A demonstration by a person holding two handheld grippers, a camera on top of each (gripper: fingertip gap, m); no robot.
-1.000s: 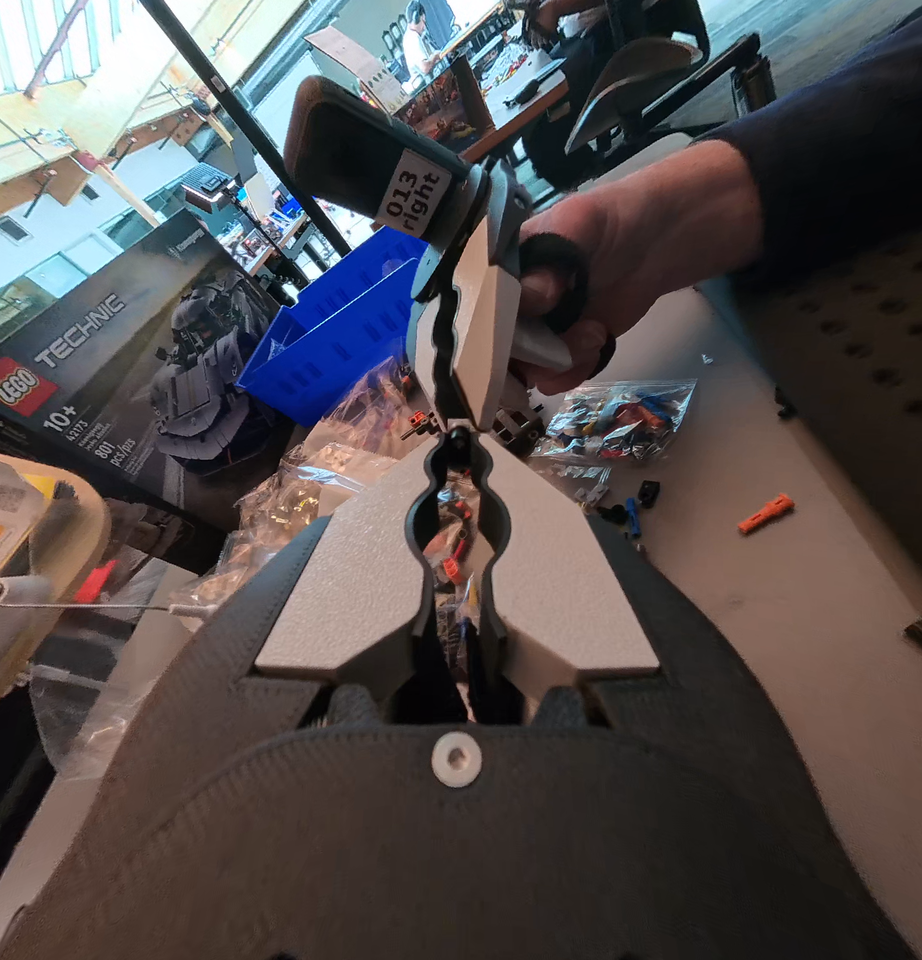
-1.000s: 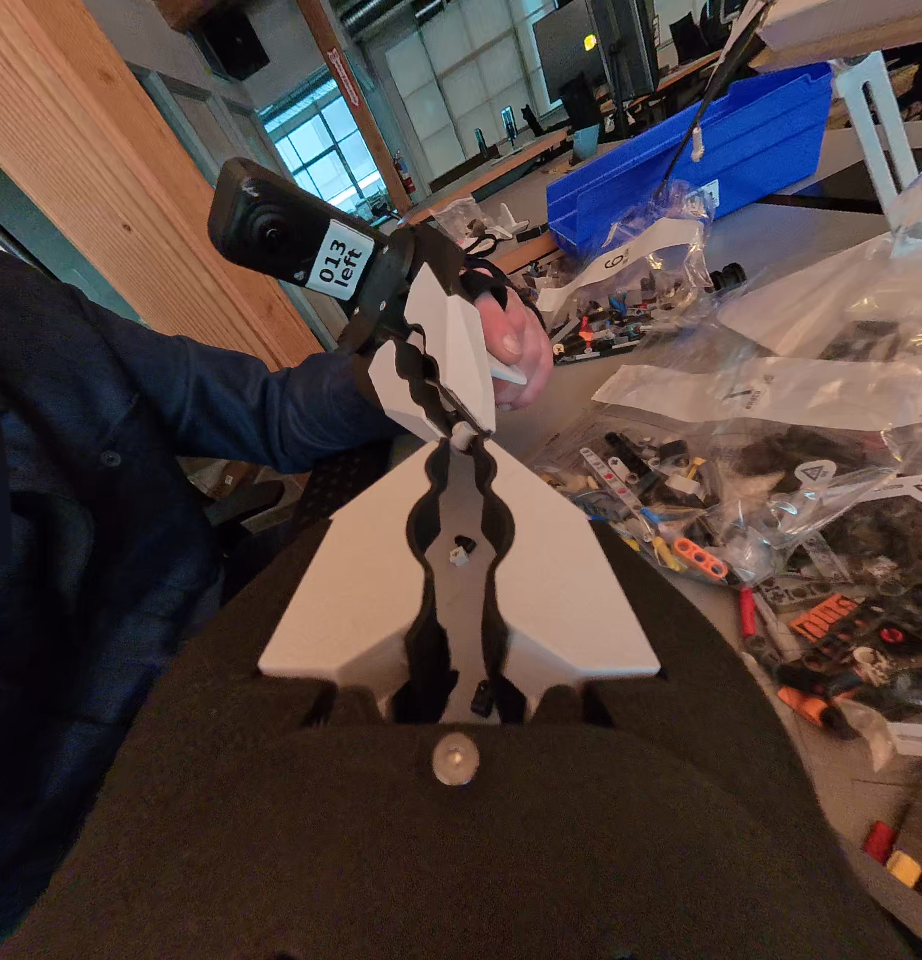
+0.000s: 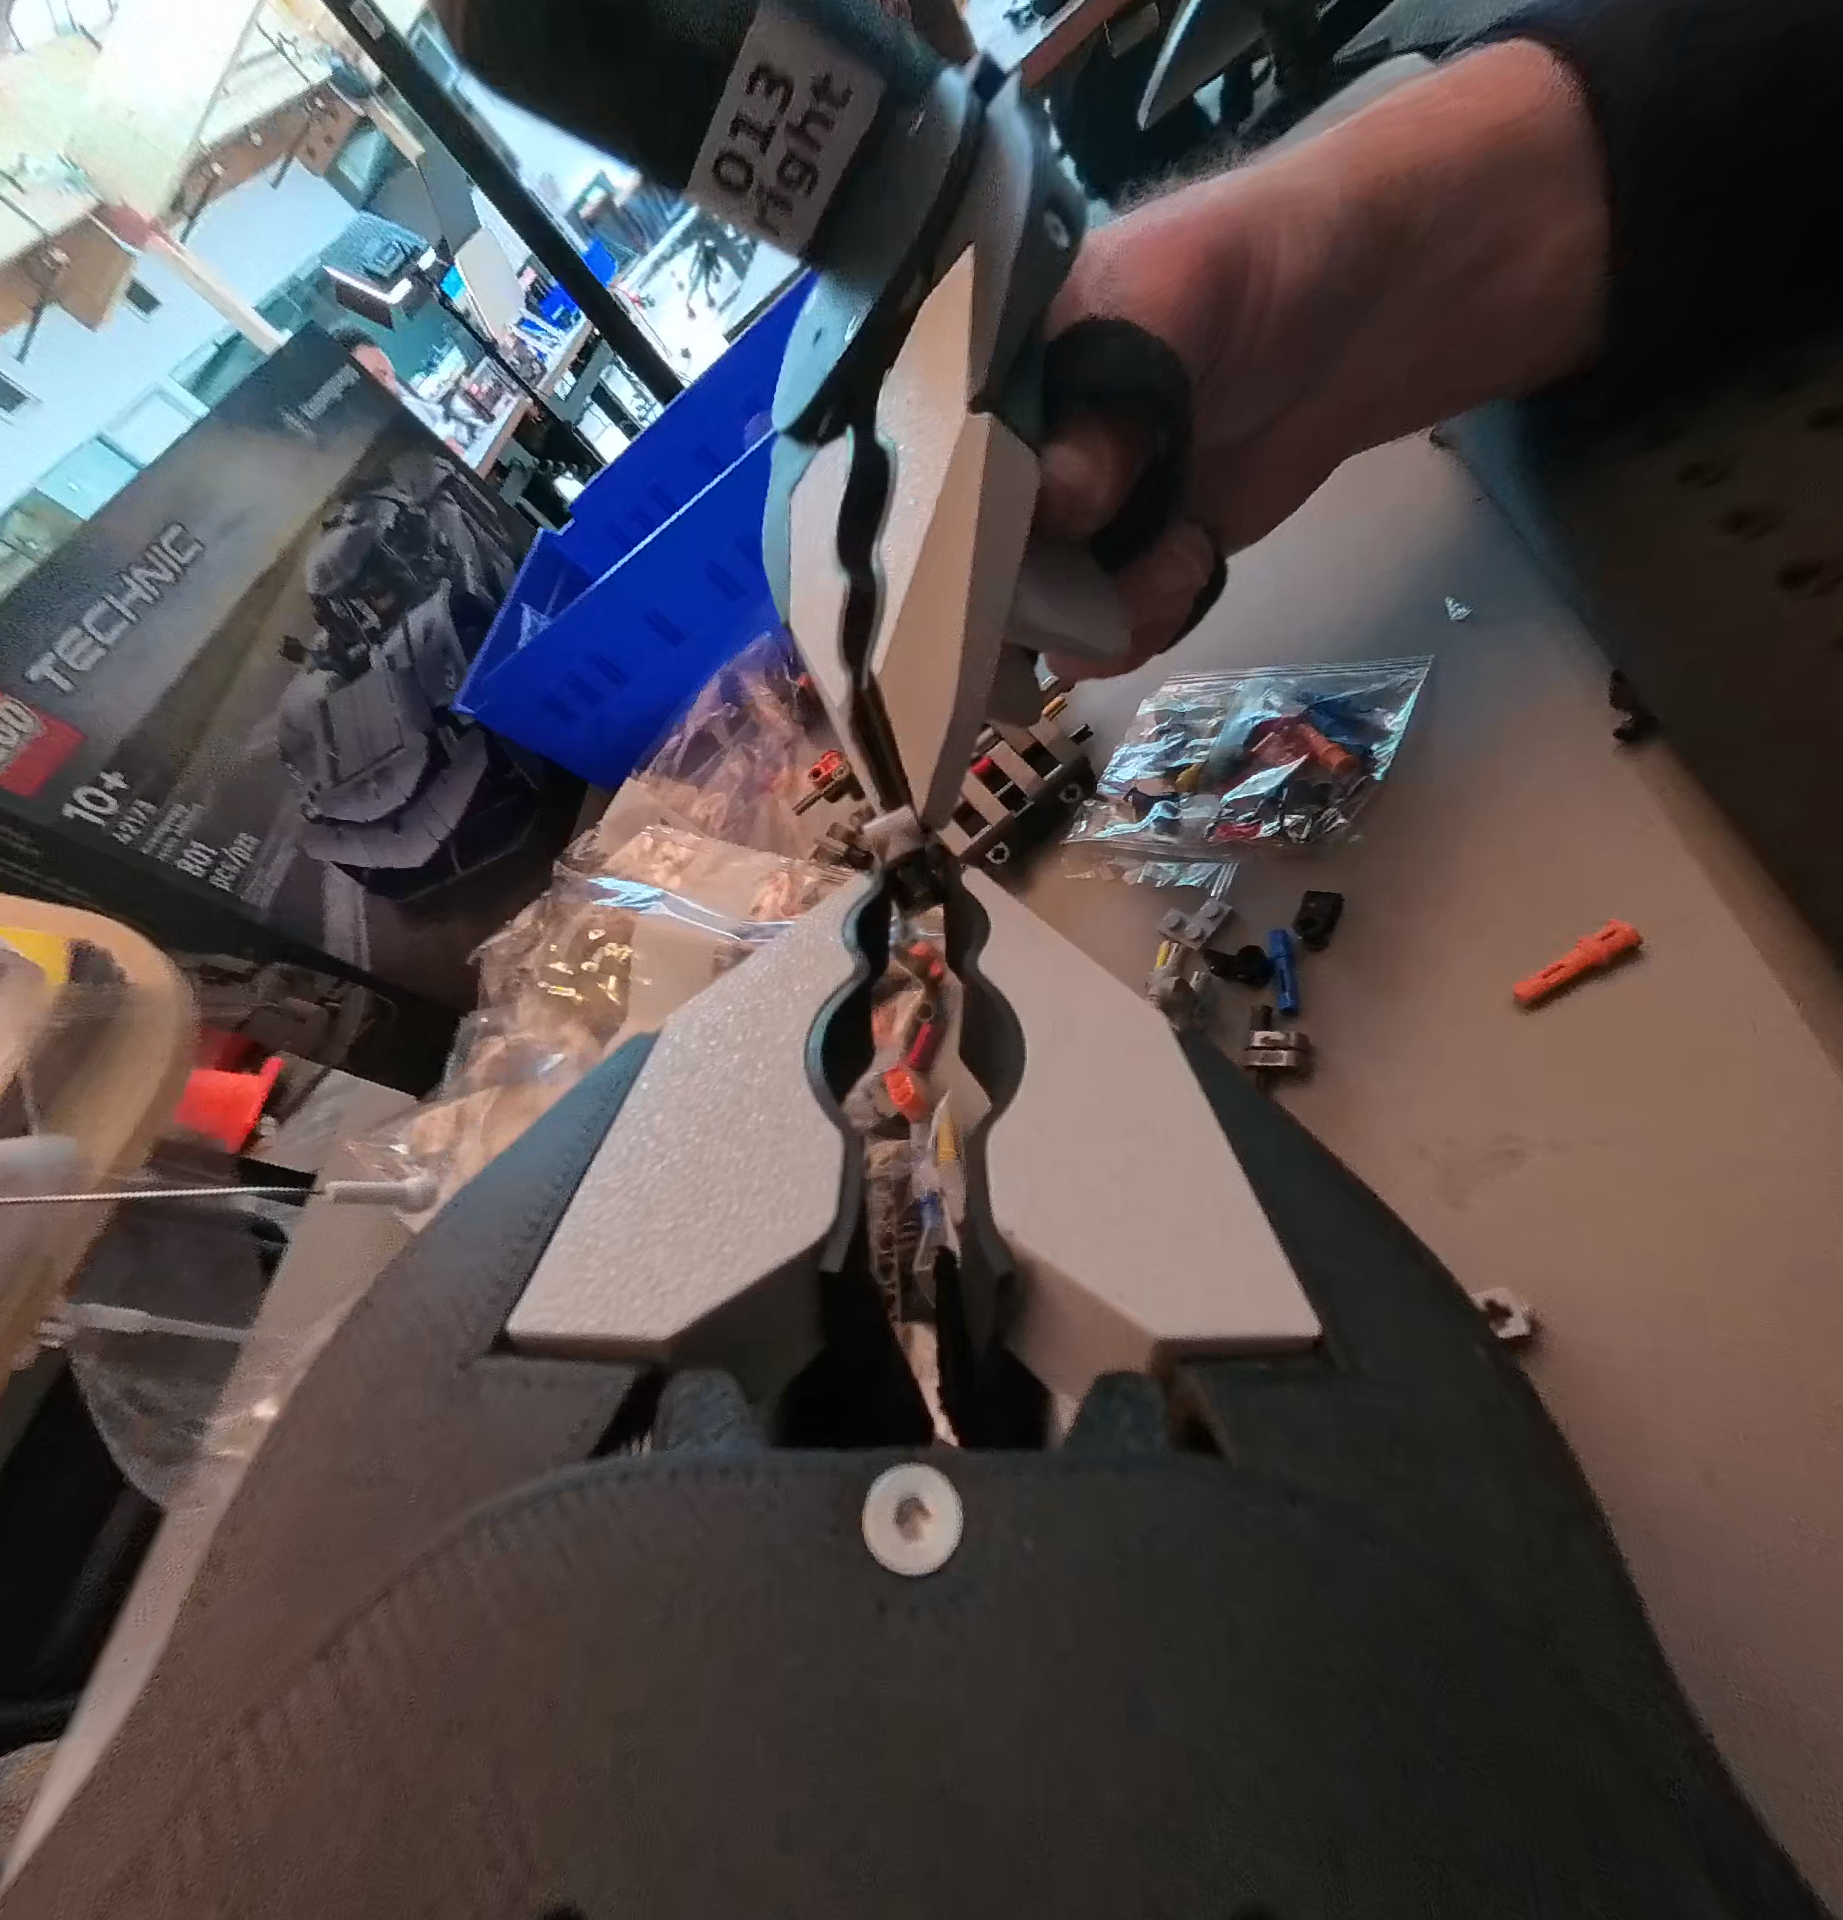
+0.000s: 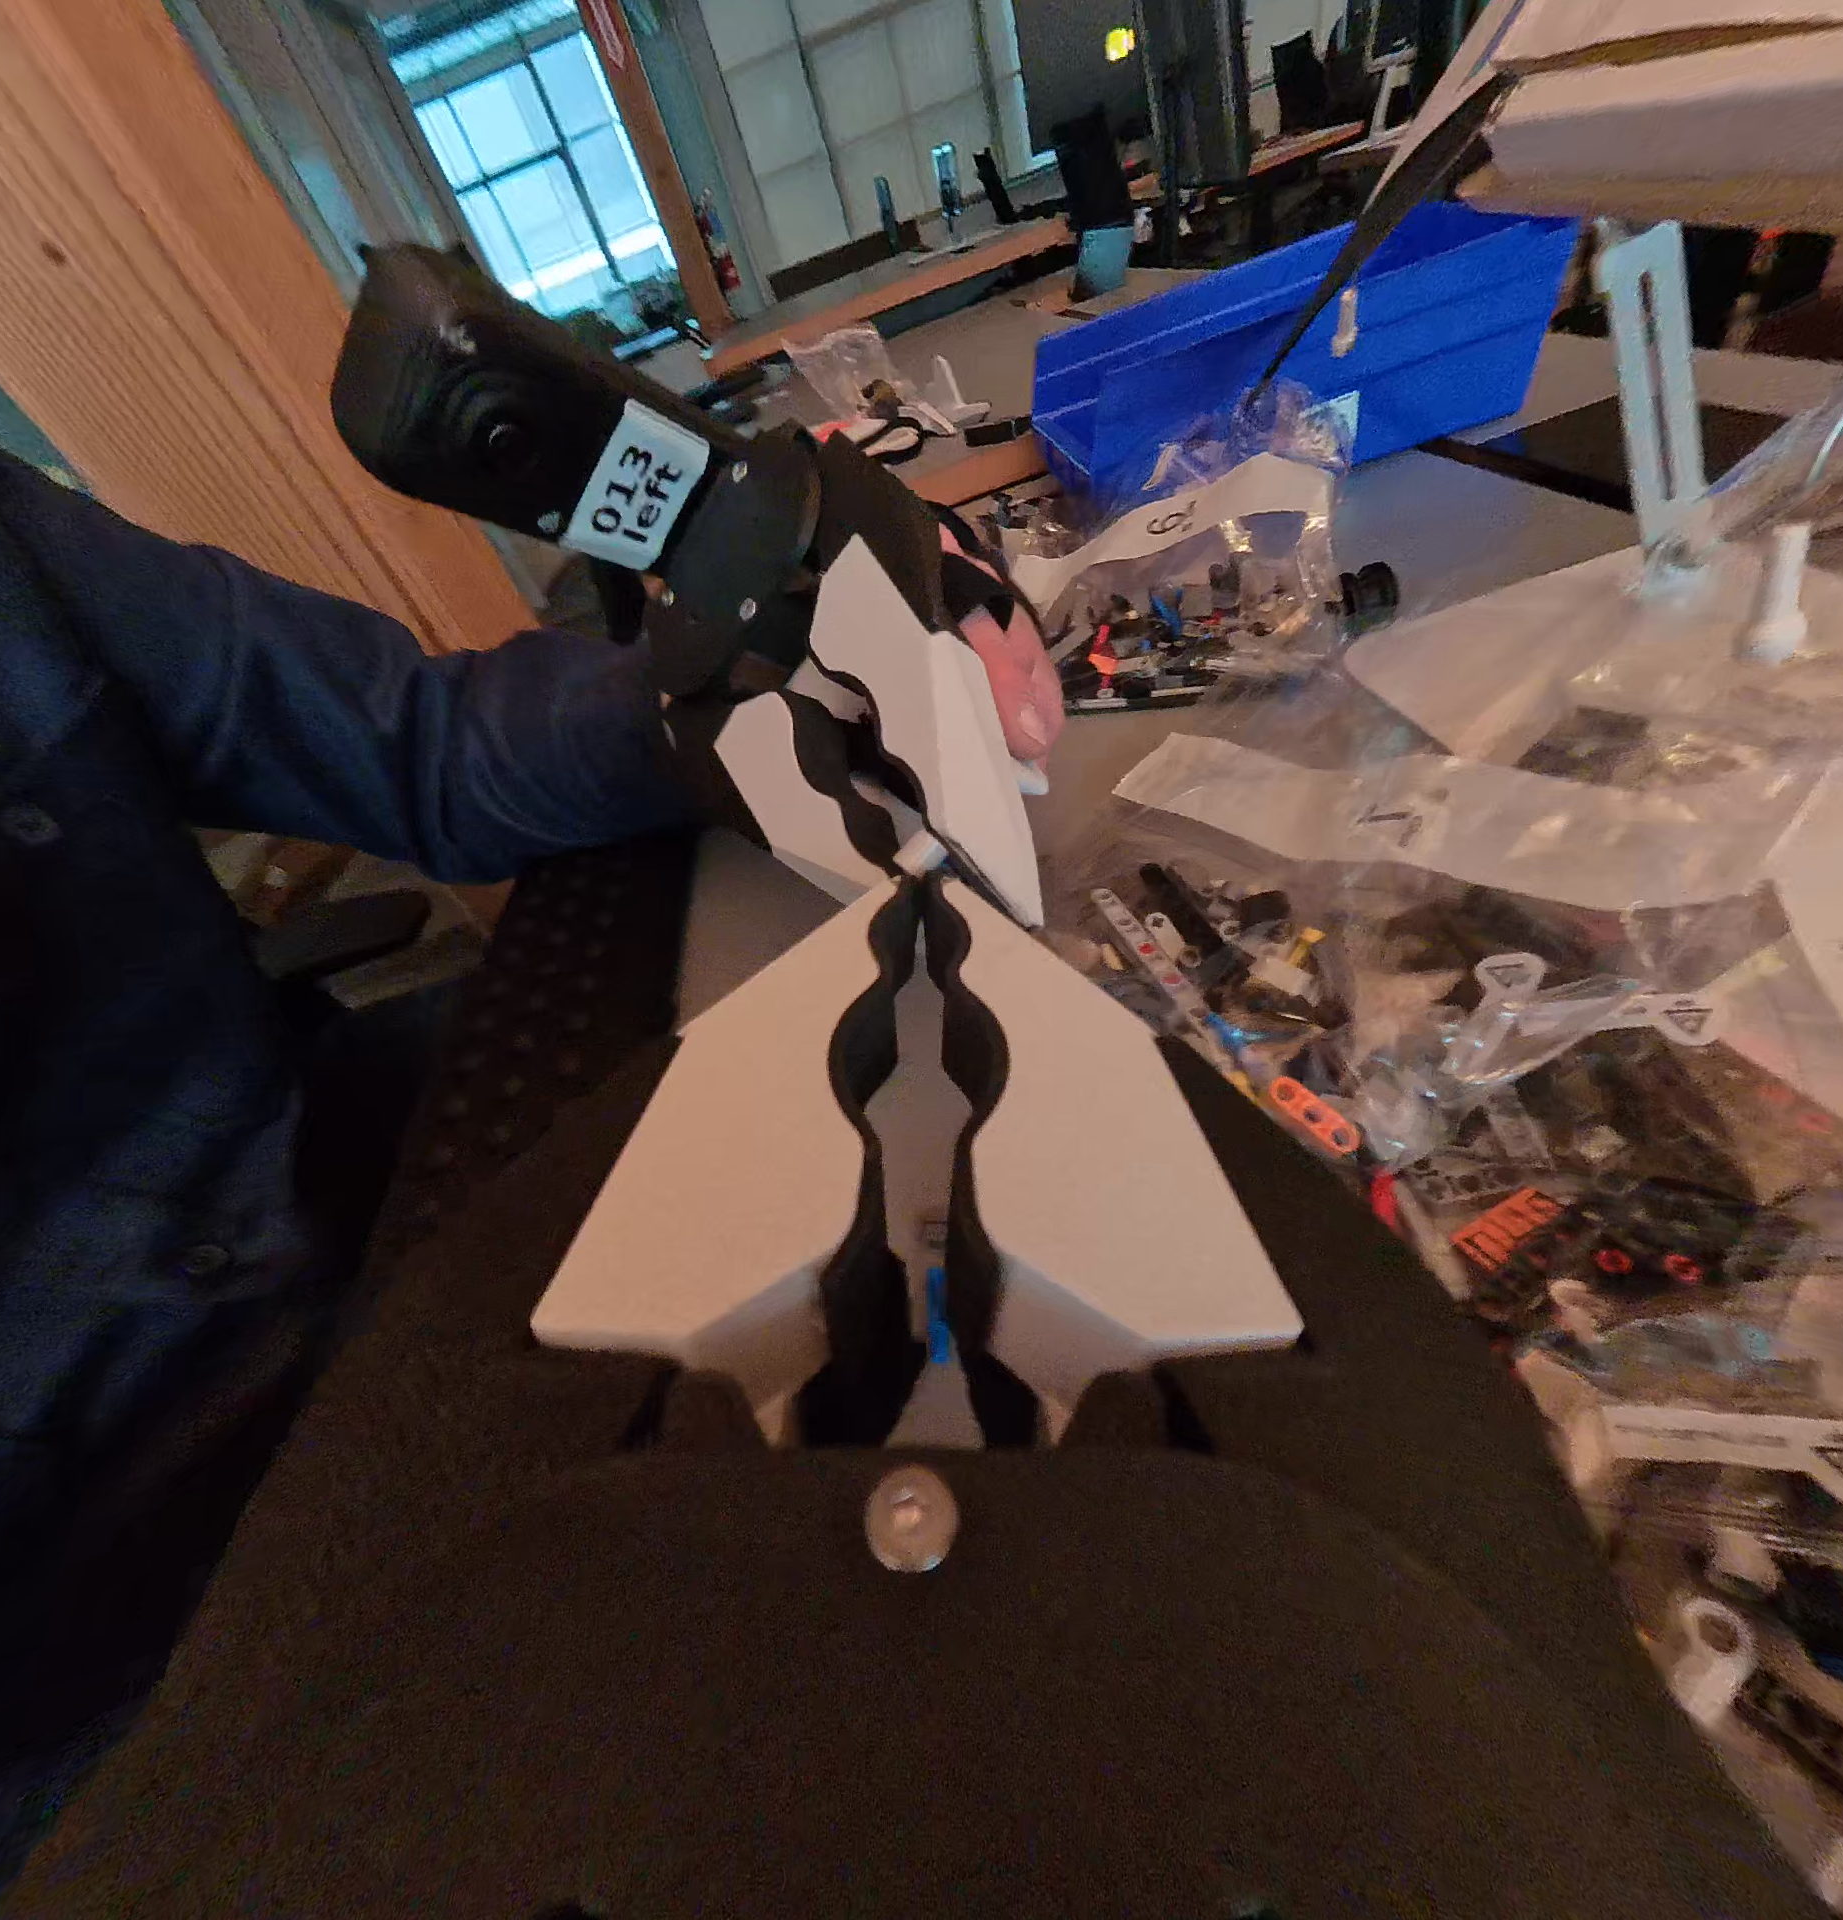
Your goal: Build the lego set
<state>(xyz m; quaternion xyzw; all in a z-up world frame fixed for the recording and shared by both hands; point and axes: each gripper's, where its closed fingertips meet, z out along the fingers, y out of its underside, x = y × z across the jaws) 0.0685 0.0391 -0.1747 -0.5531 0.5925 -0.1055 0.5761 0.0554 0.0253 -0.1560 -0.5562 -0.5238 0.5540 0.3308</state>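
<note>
My two grippers meet tip to tip in the air above the grey table. My left gripper is shut on a small dark piece. My right gripper comes down from above and is shut on a small light-grey piece that touches the dark one. In the right wrist view my right gripper is shut, and the light-grey piece shows at the tips of my left gripper. A part-built grey and black assembly lies on the table behind the tips.
The Lego box and a blue bin stand at the back left. Clear bags of parts lie around. Loose small pieces and an orange piece lie on the table at the right. Less than 4 cm separates the two grippers' tips.
The grippers stay tip to tip and have drawn closer together. The right gripper now looms larger in the left wrist view, and the left gripper has tilted lower.
</note>
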